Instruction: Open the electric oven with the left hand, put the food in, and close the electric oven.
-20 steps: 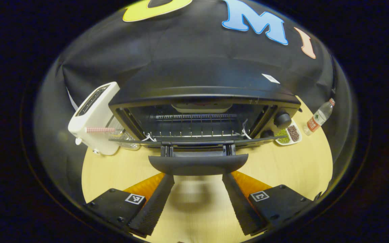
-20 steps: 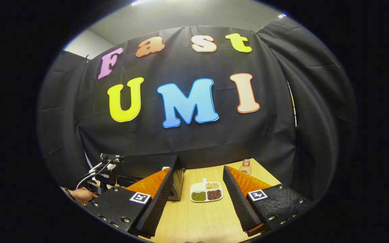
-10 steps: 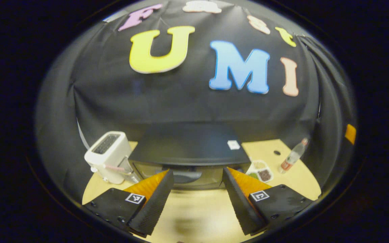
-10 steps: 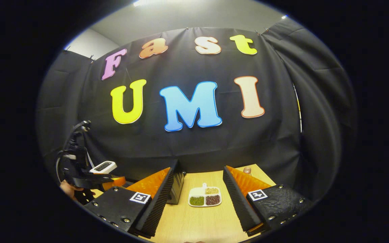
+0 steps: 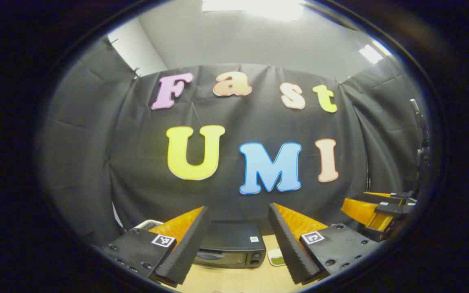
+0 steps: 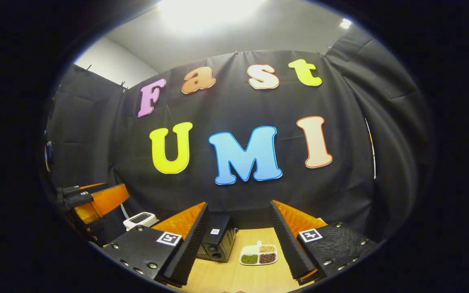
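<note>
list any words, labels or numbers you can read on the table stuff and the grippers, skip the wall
None can be read.
Small white sticker on top of the black electric oven: too small to read.
Square black-and-white tags on the left hand-held gripper and the right hand-held gripper: patterns, no words.
White toaster and white divided dish of beans: no text visible.

The toaster (image 5: 148, 224) and divided dish (image 5: 276, 257) sit half-hidden behind fingers.
</note>
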`<state>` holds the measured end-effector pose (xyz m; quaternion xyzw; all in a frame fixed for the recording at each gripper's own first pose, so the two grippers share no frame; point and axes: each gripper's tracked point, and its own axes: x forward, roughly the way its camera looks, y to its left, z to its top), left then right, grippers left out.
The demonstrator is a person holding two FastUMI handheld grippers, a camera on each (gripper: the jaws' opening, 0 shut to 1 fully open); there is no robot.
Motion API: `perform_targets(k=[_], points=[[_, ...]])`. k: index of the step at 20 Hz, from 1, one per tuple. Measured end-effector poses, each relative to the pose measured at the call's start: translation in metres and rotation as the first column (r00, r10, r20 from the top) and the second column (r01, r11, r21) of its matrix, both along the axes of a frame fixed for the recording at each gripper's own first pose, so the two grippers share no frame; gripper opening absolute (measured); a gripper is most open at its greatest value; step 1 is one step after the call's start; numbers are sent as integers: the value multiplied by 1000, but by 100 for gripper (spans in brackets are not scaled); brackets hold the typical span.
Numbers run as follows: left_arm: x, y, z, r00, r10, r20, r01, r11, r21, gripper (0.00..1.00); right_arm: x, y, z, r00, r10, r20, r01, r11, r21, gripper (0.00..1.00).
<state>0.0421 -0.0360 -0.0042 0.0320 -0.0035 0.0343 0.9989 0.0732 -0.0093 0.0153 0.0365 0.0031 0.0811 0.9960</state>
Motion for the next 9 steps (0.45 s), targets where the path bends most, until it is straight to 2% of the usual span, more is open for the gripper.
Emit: perform_targets(k=[3,4,9], points=[[-9,-9,8,999,-38,12,38,999,15,91,-6,0,5,1000,-28,-1,28,1000,3,89],[-10,-8,7,999,-50,8,50,999,16,100,-9,1,8,999,-46,1,46,999,3,89],[-15,12,-3,997,-73,-18,72,997,-26,100,-26,11,13,995,-97,1,97,995,-5,89]])
